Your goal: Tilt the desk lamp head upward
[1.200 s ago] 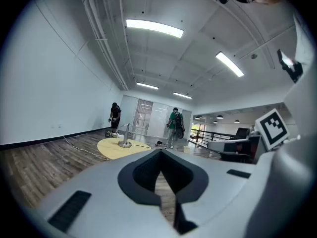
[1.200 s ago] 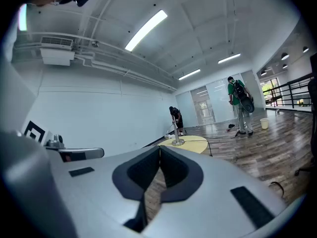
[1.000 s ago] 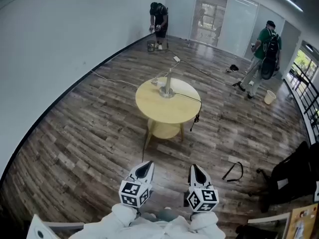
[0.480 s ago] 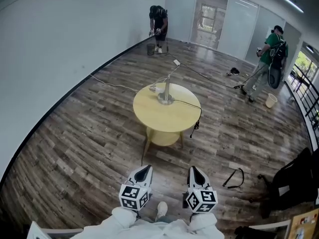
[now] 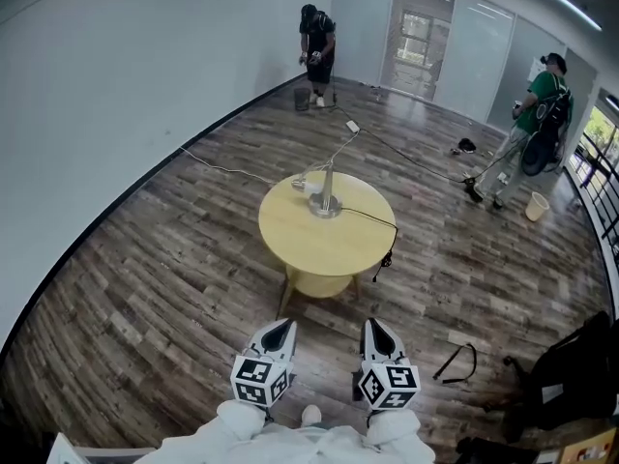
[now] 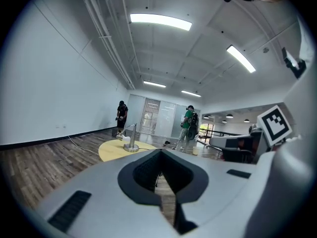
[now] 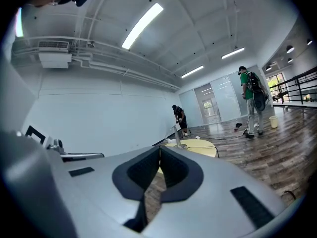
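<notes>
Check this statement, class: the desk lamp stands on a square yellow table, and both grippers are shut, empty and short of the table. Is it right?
Wrong in one respect: the head view shows the table is round, not square. The desk lamp stands on it, and the left gripper and right gripper are shut, empty and short of it.

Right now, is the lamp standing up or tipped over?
Standing up. The lamp rises straight up from the yellow table; it is not leaning or lying down.
</notes>
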The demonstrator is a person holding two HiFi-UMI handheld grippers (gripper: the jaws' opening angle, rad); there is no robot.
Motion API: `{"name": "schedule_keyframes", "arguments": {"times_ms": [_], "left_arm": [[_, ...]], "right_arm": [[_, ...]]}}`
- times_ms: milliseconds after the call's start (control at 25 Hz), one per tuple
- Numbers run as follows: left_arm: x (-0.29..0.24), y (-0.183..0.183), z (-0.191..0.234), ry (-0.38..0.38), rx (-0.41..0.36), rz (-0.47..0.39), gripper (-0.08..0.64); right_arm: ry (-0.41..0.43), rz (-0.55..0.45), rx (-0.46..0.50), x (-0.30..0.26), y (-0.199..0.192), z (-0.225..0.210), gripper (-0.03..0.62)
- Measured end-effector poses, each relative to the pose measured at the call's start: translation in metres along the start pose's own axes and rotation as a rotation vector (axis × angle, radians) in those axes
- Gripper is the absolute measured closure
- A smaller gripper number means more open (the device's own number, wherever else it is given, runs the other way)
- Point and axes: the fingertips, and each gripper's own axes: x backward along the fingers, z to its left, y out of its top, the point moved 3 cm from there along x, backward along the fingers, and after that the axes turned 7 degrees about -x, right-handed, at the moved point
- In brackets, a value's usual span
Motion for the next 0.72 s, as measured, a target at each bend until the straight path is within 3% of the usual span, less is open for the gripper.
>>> {"name": "schedule_keyframes", "arguments": {"times_ms": [720], "left_arm": [[-0.105, 0.017, 0.018, 0.046, -0.003, -0.004, 0.558]], "right_arm": [[0.058, 0.049, 0.018, -0.096, 0.020, -0.057, 0.578]]}}
